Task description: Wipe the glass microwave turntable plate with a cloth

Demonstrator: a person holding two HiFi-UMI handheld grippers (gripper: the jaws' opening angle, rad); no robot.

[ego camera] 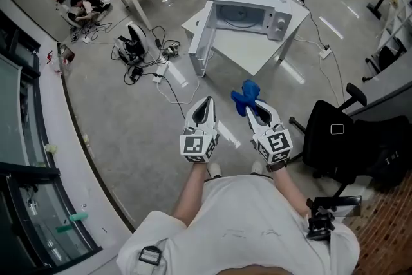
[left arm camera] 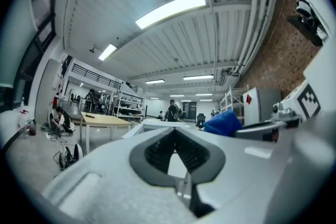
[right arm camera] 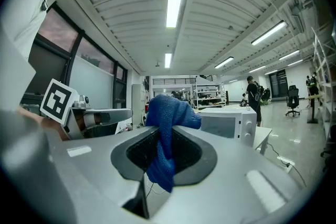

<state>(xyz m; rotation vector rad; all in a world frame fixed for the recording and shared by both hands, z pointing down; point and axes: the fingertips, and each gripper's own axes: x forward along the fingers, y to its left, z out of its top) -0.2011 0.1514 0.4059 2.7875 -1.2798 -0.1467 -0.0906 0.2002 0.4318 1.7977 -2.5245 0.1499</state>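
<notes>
Right gripper clamps cloth; left gripper closed, empty. Microwave well apart, door open. Wiping likely not started.

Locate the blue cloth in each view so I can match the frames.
Head view: blue cloth right of centre, pinched in the right claw.
Left gripper view: cloth right of centre, beyond the left claw.
Right gripper view: cloth dead centre, clamped in that claw.
Shared landmark: the white microwave table ahead.
</notes>
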